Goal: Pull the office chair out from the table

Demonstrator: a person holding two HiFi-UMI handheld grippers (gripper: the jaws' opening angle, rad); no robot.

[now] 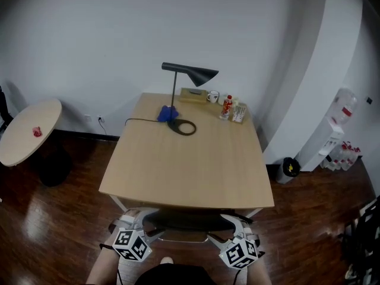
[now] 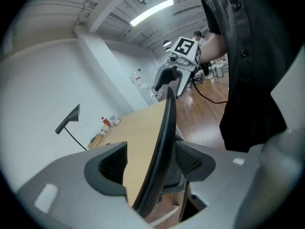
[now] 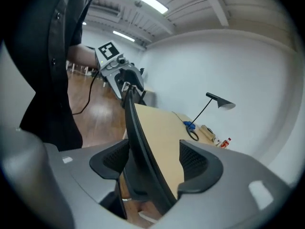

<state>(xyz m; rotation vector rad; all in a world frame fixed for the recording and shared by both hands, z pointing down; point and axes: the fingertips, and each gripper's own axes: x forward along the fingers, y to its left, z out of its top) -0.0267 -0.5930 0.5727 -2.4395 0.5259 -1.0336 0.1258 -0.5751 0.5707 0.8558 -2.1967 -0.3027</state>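
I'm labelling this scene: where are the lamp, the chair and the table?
lamp [image 1: 199,75]: head view, on its black shade.
chair [image 1: 190,219]: head view, top edge of its backrest.
table [image 1: 190,171]: head view, bare wooden top.

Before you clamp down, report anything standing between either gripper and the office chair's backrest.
Nothing visible does. The backrest has its top edge between the open jaws of the left gripper and the right gripper, and neither is clamped on it.
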